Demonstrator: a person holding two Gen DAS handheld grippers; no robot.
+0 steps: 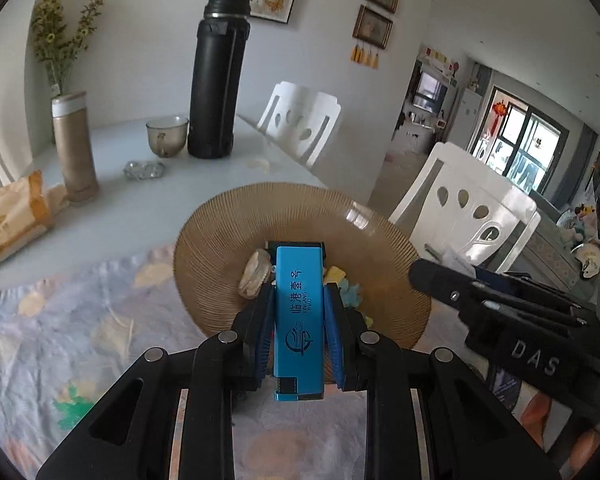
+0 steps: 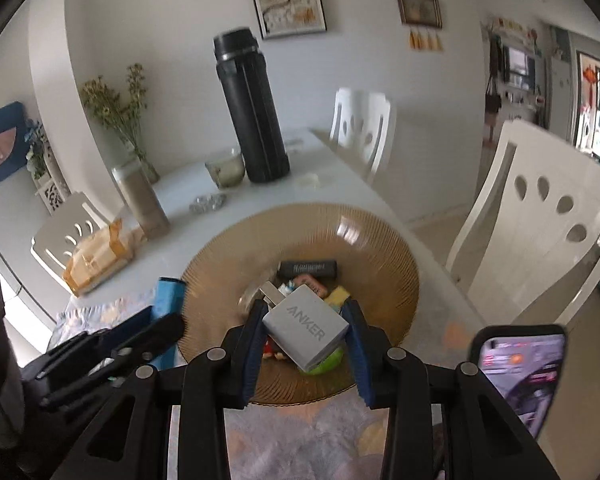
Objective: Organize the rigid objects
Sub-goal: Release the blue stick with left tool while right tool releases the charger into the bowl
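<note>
Left gripper (image 1: 299, 300) clamped on blue lighter (image 1: 299, 312), held upright over near edge of amber plate (image 1: 220, 232). Right gripper (image 2: 306, 322) pinches white charger (image 2: 306, 330), tilted, above same plate. Plate holds black bar (image 2: 308, 269), small bits. Black flask (image 1: 216, 76), glass cup (image 1: 167, 136) stand behind on table (image 1: 140, 200).

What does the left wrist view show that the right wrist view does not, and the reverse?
Only the left wrist view: the left gripper shut on a blue lighter, seen face-on with its logo, and a shell in the plate.
Only the right wrist view: the right gripper shut on a white Anker charger, a phone screen at lower right, and a black bar-shaped item in the plate.
Both: the amber ribbed plate, black flask, beige tumbler and white chairs.
</note>
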